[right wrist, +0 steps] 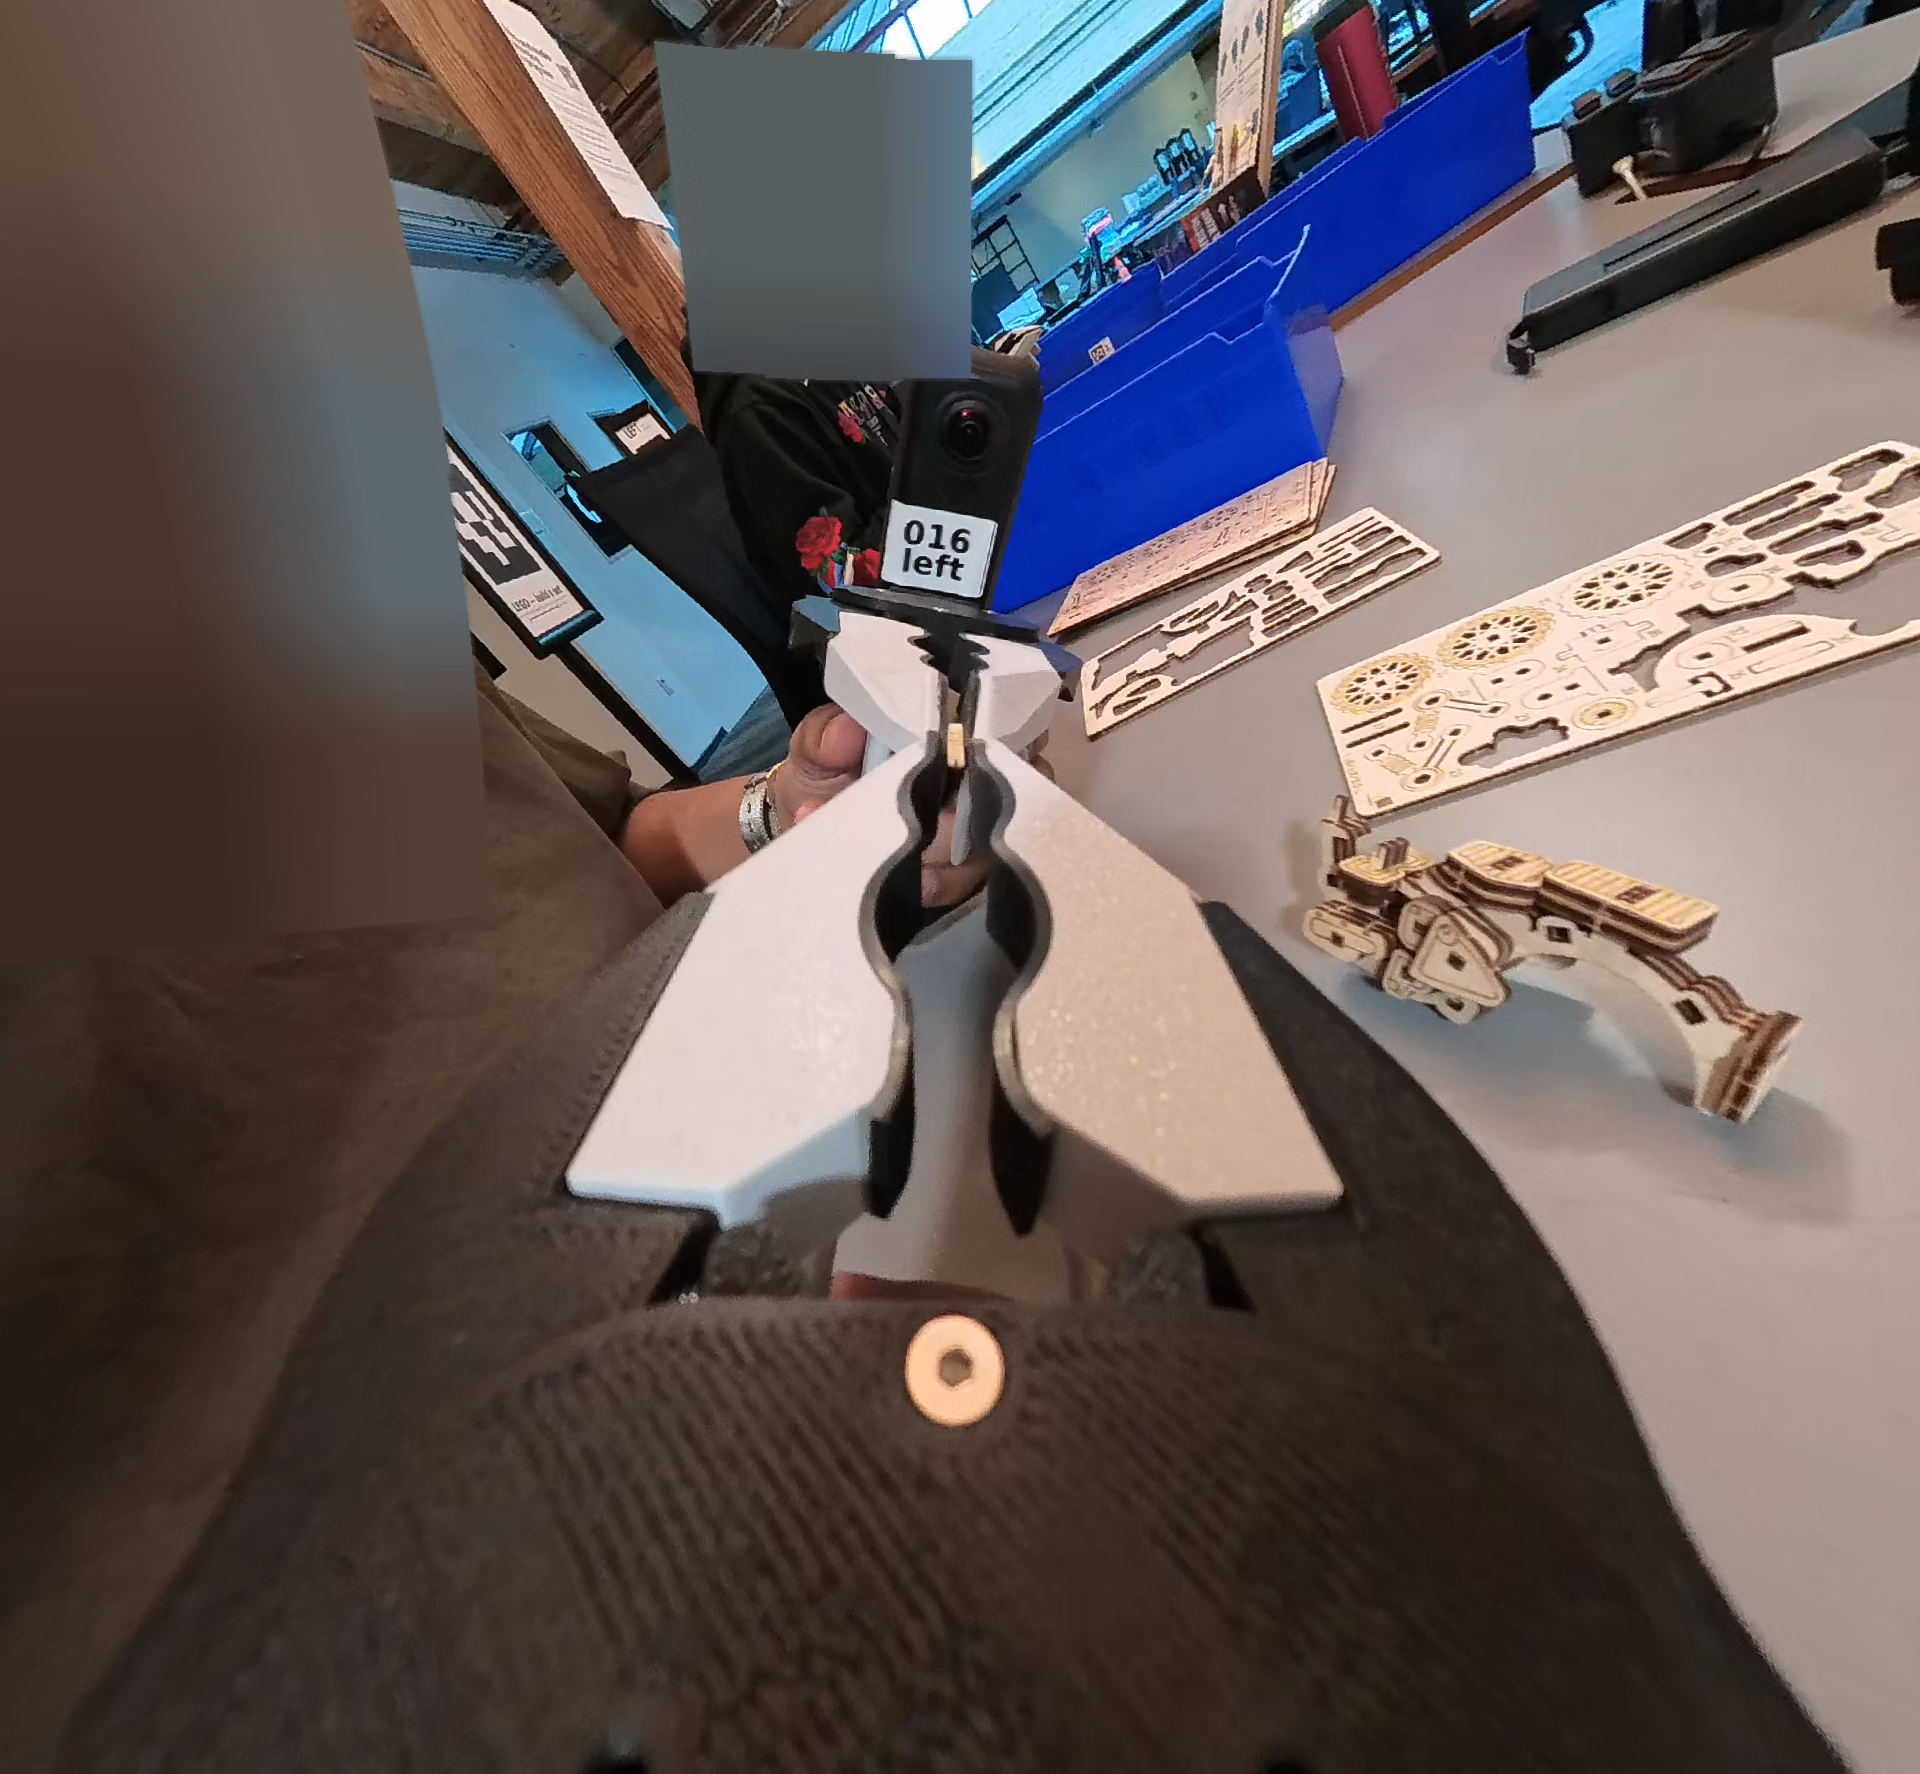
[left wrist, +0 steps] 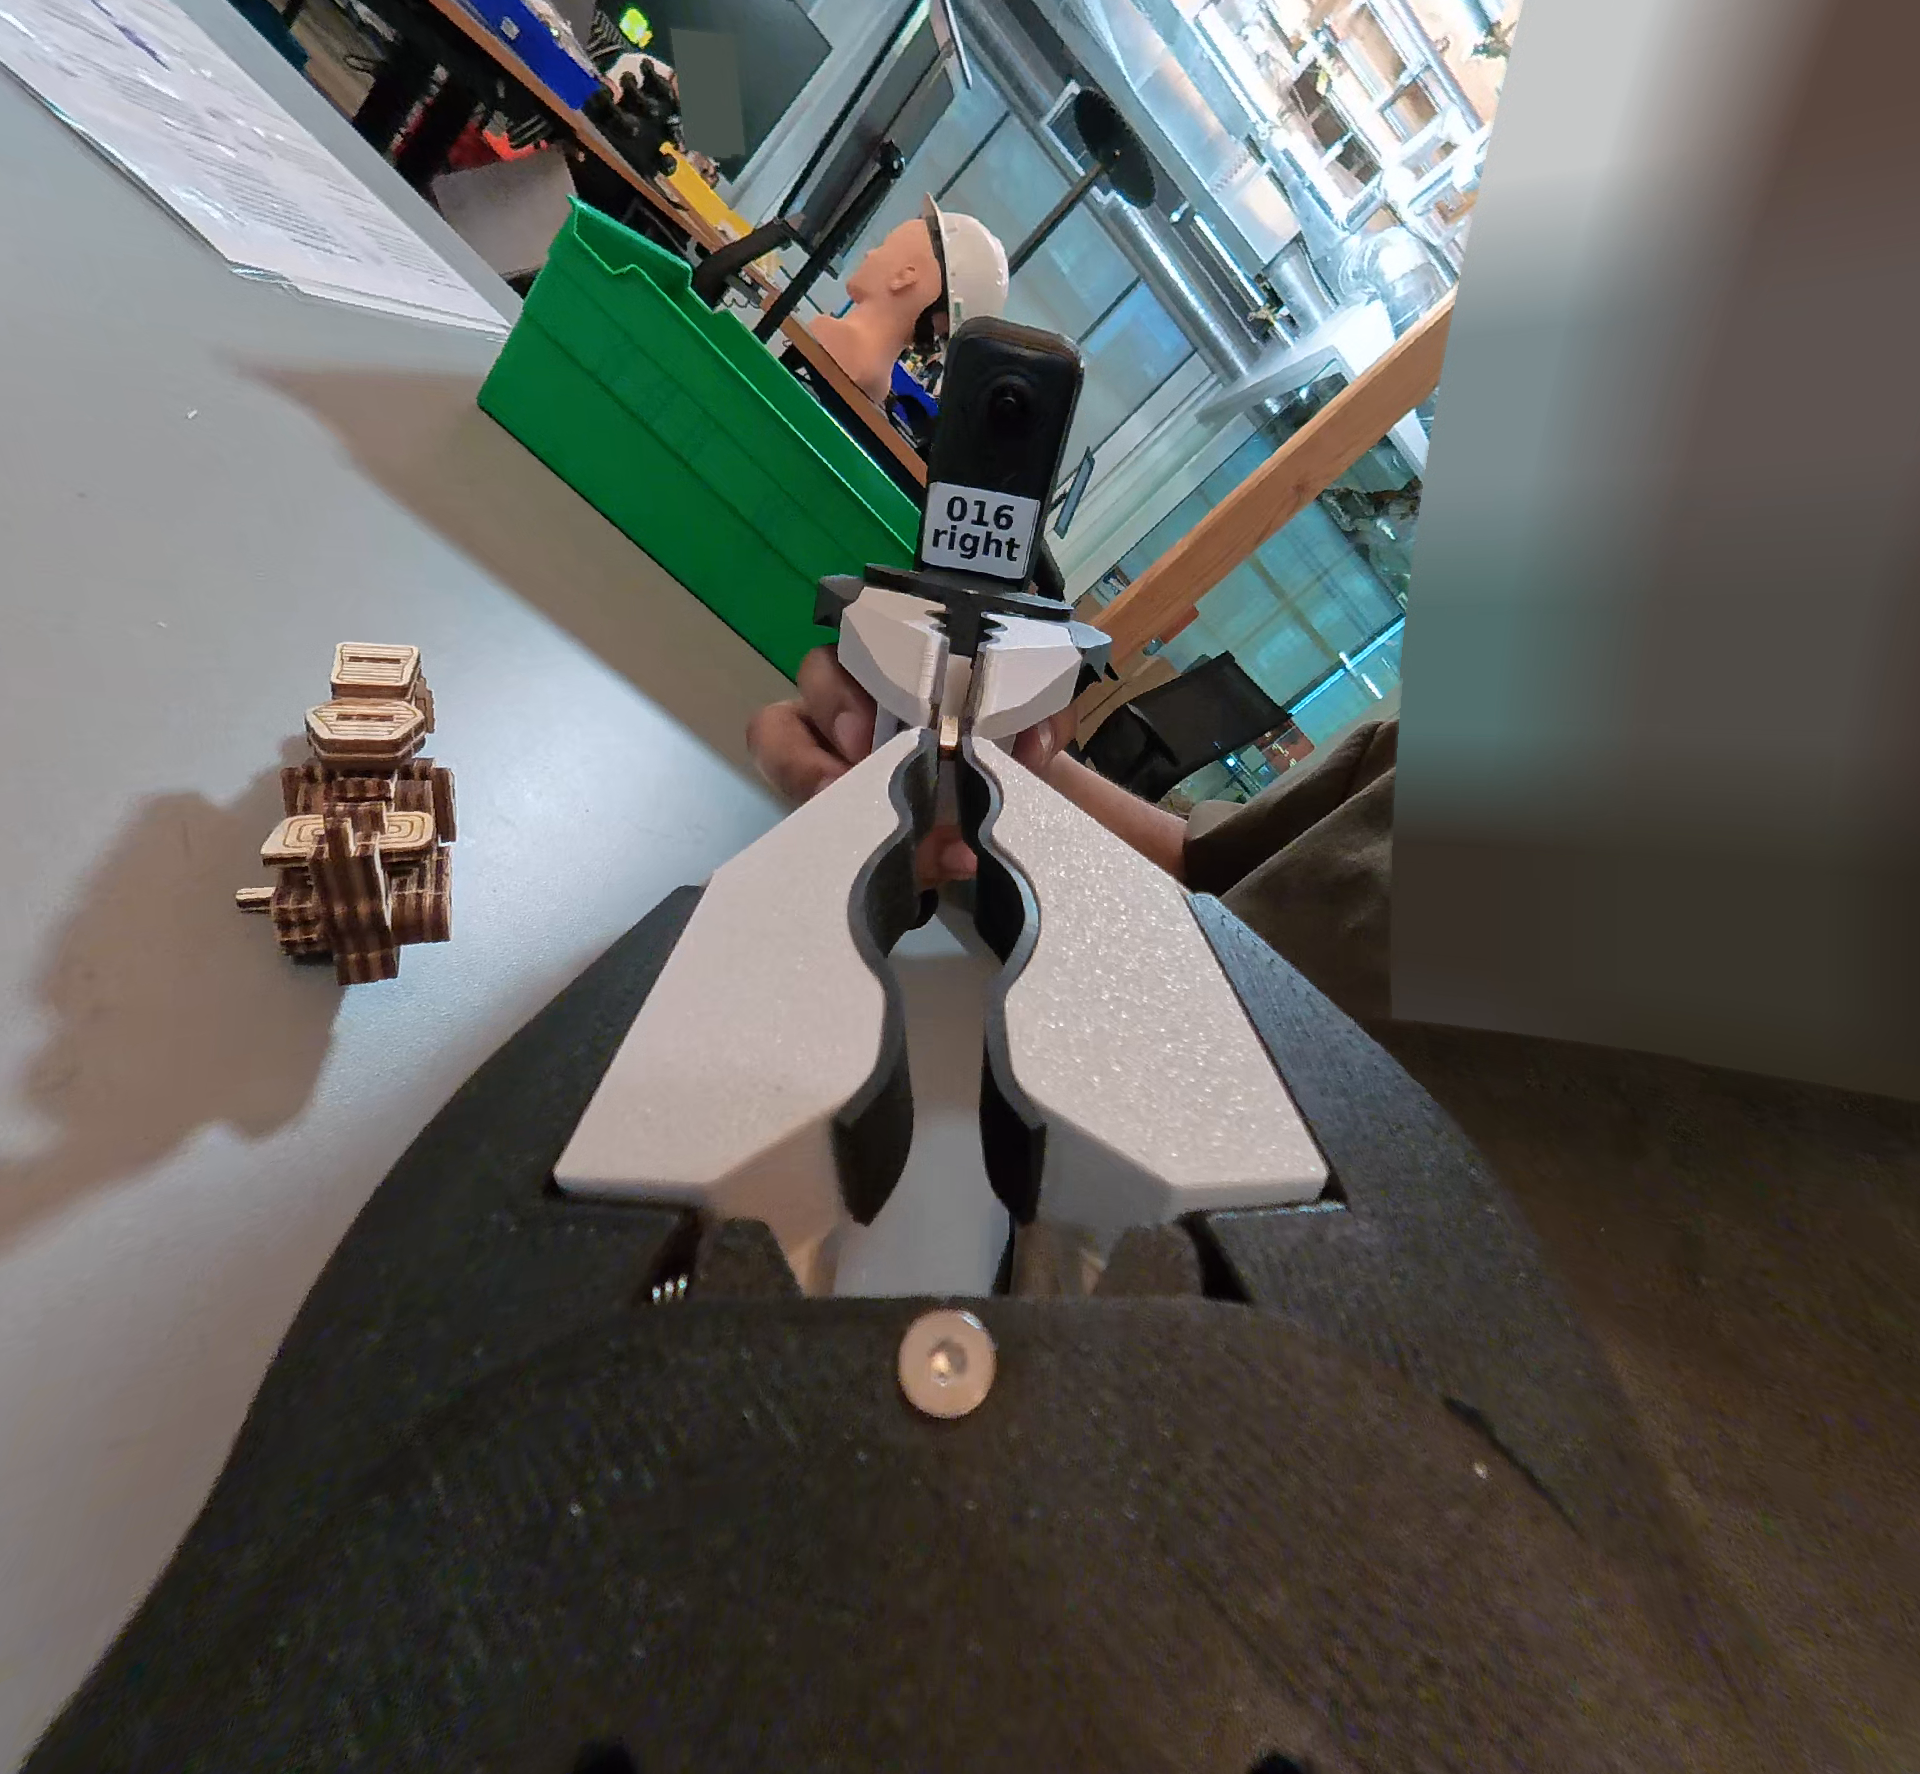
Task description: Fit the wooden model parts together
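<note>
Both grippers meet tip to tip at frame centre, above the grey table (left wrist: 208,498). Left gripper (left wrist: 943,750) has its white fingers (left wrist: 790,945) nearly closed, tips pinching a small wooden piece (left wrist: 950,732) right at the very end. Right gripper (right wrist: 952,750) is the same: fingers (right wrist: 1122,976) drawn close, tips clamped on the same small wooden piece (right wrist: 954,745), pale edge showing between them. So the piece sits held from both sides, at the fingertips only, not deep in the jaws. Each view shows the opposite gripper facing in, black camera on top, a hand wrapped round its grip.

Wooden model (left wrist: 358,820), partly built, stands on the table at left middle of the left view, well apart from the fingers, untouched. In the right view the wooden model (right wrist: 1527,945) lies at right middle, arched leg on the table, also clear of the fingers.

Punched plywood sheets (right wrist: 1621,644) lie flat at upper right of the right view, blue bins (right wrist: 1195,436) behind them. Green bin (left wrist: 675,446) sits at upper centre-left of the left view, paper sheet (left wrist: 208,135) at upper left.
</note>
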The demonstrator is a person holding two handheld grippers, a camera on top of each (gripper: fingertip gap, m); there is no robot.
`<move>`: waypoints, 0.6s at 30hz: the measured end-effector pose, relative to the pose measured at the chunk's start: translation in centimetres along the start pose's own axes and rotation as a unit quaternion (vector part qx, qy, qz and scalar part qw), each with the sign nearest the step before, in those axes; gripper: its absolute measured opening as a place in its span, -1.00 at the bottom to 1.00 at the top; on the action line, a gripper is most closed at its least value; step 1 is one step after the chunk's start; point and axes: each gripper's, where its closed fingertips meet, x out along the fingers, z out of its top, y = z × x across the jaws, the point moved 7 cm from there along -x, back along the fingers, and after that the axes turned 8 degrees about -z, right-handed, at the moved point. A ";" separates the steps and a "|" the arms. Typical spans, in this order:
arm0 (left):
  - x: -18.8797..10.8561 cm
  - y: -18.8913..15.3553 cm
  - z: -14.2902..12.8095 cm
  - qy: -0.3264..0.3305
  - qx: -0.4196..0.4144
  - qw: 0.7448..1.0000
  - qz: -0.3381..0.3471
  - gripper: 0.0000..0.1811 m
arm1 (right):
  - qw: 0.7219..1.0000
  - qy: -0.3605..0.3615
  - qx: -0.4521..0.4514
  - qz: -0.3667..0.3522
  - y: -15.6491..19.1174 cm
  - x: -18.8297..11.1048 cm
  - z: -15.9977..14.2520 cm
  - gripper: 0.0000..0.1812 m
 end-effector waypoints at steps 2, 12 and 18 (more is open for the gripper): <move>0.0 0.0 0.0 0.000 0.000 1.000 0.001 -1.00 | 1.000 0.001 0.001 0.000 0.0 0.0 0.0 -0.97; 0.0 0.0 -0.1 0.002 0.000 1.000 -0.002 -1.00 | 1.000 0.011 -0.013 0.001 0.1 0.2 -0.1 -1.00; 0.0 0.0 0.0 -0.002 -0.006 1.000 -0.002 -1.00 | 0.999 0.017 -0.028 -0.002 0.1 0.3 0.1 -0.99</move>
